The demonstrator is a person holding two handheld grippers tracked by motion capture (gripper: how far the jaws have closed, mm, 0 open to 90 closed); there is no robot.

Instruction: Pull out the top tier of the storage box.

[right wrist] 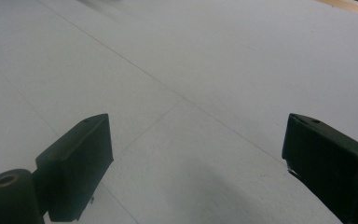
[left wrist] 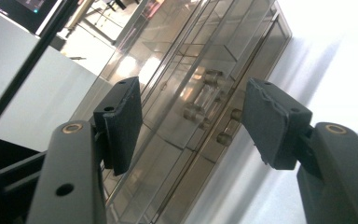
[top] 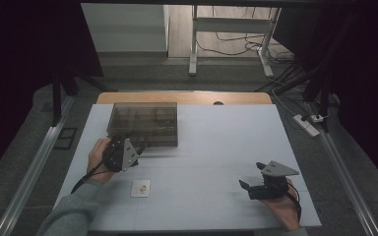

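A smoky clear compartment box (top: pixel 143 123) with its lid down lies on the far left of the white table top (top: pixel 226 142). My left gripper (top: pixel 139 147) is at the box's near edge, pointing at it. In the left gripper view this gripper (left wrist: pixel 193 102) is open, and the box (left wrist: pixel 177 60) with its small clear knobs (left wrist: pixel 205 100) lies beyond the pads, untouched. My right gripper (top: pixel 252 176) rests near the table's front right, open. In the right gripper view only bare table (right wrist: pixel 191 70) lies between the pads of this gripper (right wrist: pixel 196 140).
A small white square packet (top: pixel 141 188) lies near the front edge, left of centre. The table's wooden far edge (top: pixel 187 97) shows behind the white top. A power strip (top: pixel 306 124) and cables lie on the floor to the right.
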